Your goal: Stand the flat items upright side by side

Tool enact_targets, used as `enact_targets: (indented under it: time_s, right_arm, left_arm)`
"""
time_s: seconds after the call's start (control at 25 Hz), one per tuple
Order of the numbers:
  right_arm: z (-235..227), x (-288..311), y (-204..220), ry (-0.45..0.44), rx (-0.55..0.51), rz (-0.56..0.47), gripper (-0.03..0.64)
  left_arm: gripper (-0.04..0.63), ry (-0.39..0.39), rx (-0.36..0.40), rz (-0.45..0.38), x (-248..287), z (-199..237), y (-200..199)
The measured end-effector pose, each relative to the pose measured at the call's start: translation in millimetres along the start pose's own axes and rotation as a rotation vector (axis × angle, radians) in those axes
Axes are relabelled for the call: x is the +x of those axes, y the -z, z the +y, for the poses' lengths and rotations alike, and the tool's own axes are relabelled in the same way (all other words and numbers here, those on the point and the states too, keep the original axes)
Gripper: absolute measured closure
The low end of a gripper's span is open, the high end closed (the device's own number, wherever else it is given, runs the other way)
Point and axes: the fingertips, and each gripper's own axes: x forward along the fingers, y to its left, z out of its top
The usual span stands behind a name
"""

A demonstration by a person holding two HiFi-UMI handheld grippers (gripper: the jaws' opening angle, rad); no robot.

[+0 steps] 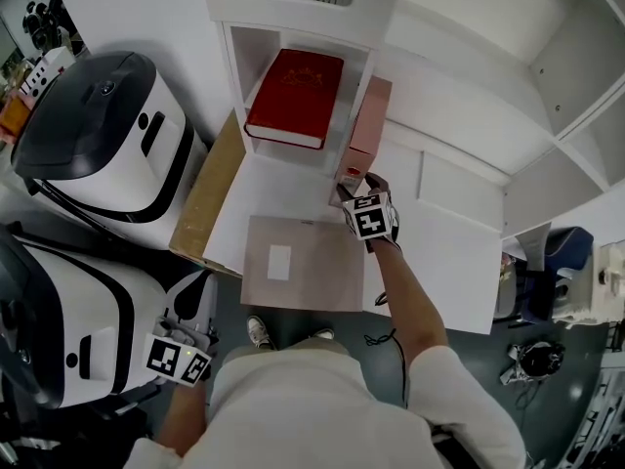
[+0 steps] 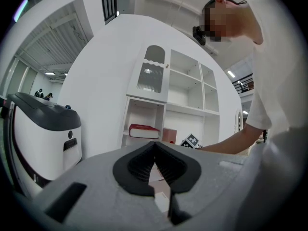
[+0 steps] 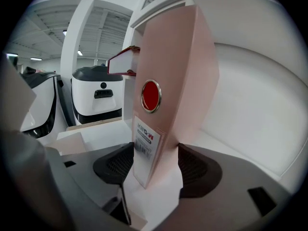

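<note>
The pink lever-arch binder (image 1: 368, 125) stands upright at the front of the white shelf unit (image 1: 234, 76), just at 3 o'clock of the right wall of its open compartment. In the right gripper view its narrow spine (image 3: 168, 81) faces the camera, with a red finger ring above a white printed label. The right gripper (image 1: 356, 184) takes it low down from 6 o'clock, and its two dark pads (image 3: 115, 165) are pressed against the binder's opposite sides, one on the label edge and one on the plain cover. Whether the binder's foot rests on the white desktop (image 1: 439, 252) or hangs just over it cannot be told. At 10 o'clock of the binder a red hardback book (image 1: 296, 96) lies flat on the compartment's shelf. At 7 o'clock of the binder, on the desktop, a brown envelope (image 1: 312, 272) with a small white label lies flat. A cardboard sheet (image 1: 207, 189) leans along the desk's edge at 9 o'clock of the envelope, and two black-and-white machines (image 1: 107, 135) stand beyond it. The left gripper (image 1: 181, 355) hangs low at 7 o'clock of the envelope, well apart from the desk, with its jaws together at the tips on nothing (image 2: 155, 146).
</note>
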Motion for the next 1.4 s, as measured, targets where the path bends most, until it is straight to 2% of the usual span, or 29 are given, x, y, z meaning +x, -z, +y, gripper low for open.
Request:
enact_targets:
  time_s: [0.6,1.4]
  right_arm:
    - [-27.6,28.9,-10.6,-0.003,0.052,0.044,0.33]
    - [-46.6,53.9,-15.9,0.015,0.004,0.134,0.328]
  left_arm:
    - [0.58,-0.023,-0.016,-0.012,6.8,25.6,-5.2]
    - [0.58,-0.061,-0.028,-0.005,0.2,44.1,-4.2]
